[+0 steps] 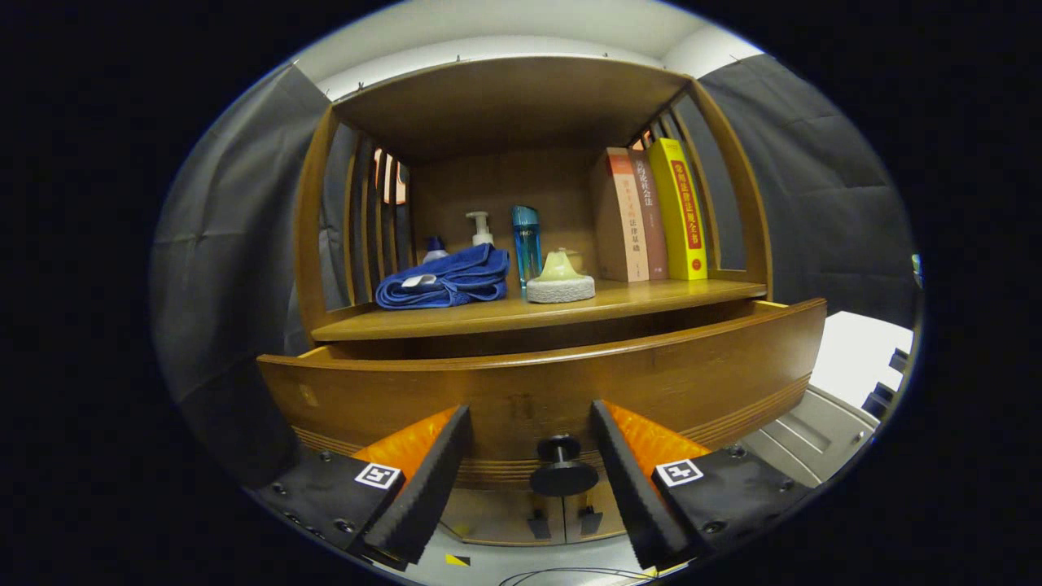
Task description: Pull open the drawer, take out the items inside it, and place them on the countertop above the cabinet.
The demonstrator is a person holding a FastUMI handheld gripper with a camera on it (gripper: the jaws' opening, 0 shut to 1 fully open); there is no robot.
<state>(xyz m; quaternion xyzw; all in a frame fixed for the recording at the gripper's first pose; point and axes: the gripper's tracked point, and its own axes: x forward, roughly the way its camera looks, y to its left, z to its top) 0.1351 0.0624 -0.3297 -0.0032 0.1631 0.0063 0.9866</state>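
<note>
From the gripper view, the tongs stand spread wide, grasping nothing, with the dark round knob of the drawer between the fingers and touching neither. The drawer is pulled partway out of the wooden cabinet, its curved front just beyond the fingertips; what lies inside it cannot be seen. On the countertop above, a folded blue towel lies toward the left edge, with a pump bottle and a blue bottle behind it. A pale sponge-like pad sits mid-shelf, and three upright books stand at the right end.
</note>
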